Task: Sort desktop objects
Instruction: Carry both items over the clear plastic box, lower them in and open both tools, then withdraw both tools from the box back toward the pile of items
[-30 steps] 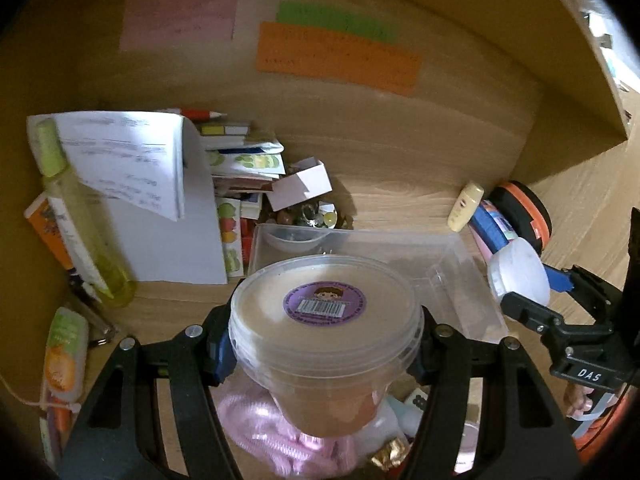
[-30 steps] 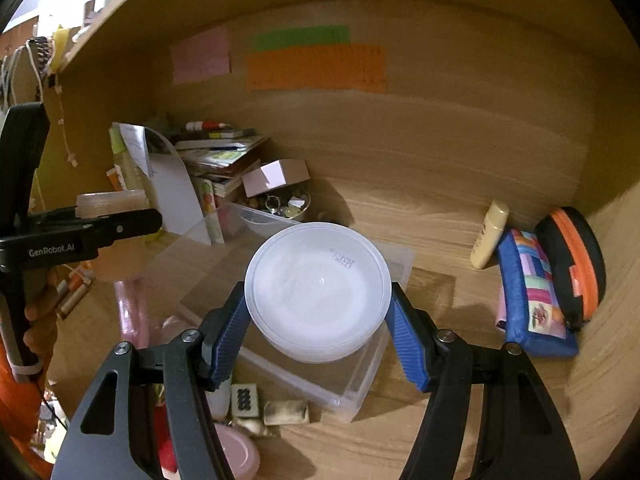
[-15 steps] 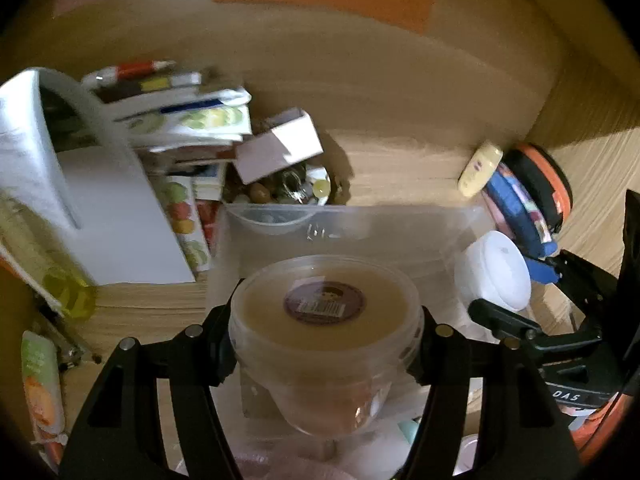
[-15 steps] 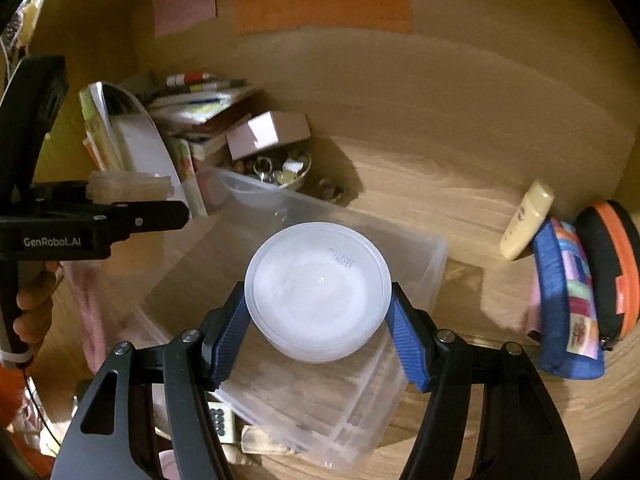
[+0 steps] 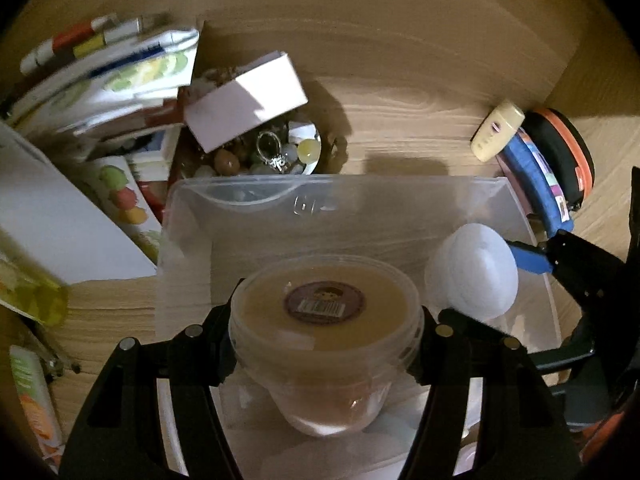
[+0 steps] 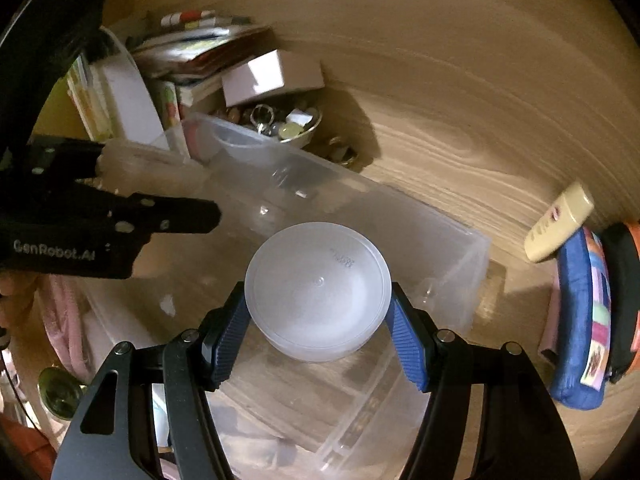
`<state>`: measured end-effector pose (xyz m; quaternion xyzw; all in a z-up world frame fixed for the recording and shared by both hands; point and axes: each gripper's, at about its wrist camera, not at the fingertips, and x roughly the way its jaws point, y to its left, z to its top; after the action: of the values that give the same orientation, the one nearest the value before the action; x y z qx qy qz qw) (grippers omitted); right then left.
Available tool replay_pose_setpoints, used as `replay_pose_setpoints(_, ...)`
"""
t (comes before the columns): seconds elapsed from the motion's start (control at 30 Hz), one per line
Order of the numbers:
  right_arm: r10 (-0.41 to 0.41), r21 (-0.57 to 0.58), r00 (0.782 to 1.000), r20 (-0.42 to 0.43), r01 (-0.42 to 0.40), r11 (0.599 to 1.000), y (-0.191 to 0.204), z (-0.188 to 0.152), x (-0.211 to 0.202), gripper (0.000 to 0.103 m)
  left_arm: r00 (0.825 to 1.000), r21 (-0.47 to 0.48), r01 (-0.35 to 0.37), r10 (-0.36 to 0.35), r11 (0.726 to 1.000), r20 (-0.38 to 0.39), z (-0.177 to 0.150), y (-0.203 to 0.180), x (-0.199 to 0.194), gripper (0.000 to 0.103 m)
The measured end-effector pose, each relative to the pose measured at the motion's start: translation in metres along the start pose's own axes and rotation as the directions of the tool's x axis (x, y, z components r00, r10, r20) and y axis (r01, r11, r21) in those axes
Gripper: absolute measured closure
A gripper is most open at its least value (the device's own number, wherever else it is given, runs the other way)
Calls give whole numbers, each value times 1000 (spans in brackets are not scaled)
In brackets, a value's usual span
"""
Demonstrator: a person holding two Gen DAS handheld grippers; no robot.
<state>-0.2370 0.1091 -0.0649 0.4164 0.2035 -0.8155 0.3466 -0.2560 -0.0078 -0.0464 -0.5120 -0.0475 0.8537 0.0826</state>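
Observation:
My left gripper (image 5: pixel 326 336) is shut on a clear lidded tub (image 5: pixel 326 312) with a beige filling and a purple barcode sticker, held over the clear plastic bin (image 5: pixel 240 200). My right gripper (image 6: pixel 318 324) is shut on a white round jar (image 6: pixel 318 292), also held over the bin (image 6: pixel 460 264). The white jar (image 5: pixel 472 276) shows at the right in the left wrist view, inside the bin's outline. The left gripper with its tub (image 6: pixel 132 168) shows at the left in the right wrist view. Whether either container touches the bin floor is unclear.
Behind the bin sit a bowl of trinkets (image 5: pixel 276 152), a small pale box (image 5: pixel 244 108) and a stack of books (image 5: pixel 100 80). A cream tube (image 5: pixel 496 130), a blue pouch (image 6: pixel 580 320) and an orange-rimmed case (image 5: pixel 560 156) lie at the right. Pink cloth (image 6: pixel 64 320) lies at the left.
Both grippers have moved forward and down with their containers, from in front of the bin to over its inside. The wall notes have left the views.

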Motion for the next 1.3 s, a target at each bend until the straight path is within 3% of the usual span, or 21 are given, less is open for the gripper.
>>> replay_pose_setpoints(0.27, 18, -37, 994, -107, -22, 999, 2, 8, 14, 41, 995, 5, -40, 41, 999, -93, 3, -1, 14, 39)
replay_pose_setpoints(0.47, -4, -68, 986, -165, -8, 998, 8, 9, 23, 40, 980, 113, -164, 175, 980, -94, -2, -16, 25, 39)
replay_pose_setpoints(0.73, -28, -69, 981, -191, 15, 997, 5, 9, 28, 40, 986, 81, -145, 151, 986, -67, 0, -15, 20, 37)
replay_pose_setpoints(1.03, -75, -39, 984, -159, 70, 997, 9, 4, 23, 40, 991, 68, -132, 133, 989, -12, -3, -18, -9, 33)
replay_pose_setpoints(1.3, -122, 14, 992, -25, 123, 992, 12, 4, -31, 35, 982, 101, -158, 146, 982, 118, -15, -27, -58, 28)
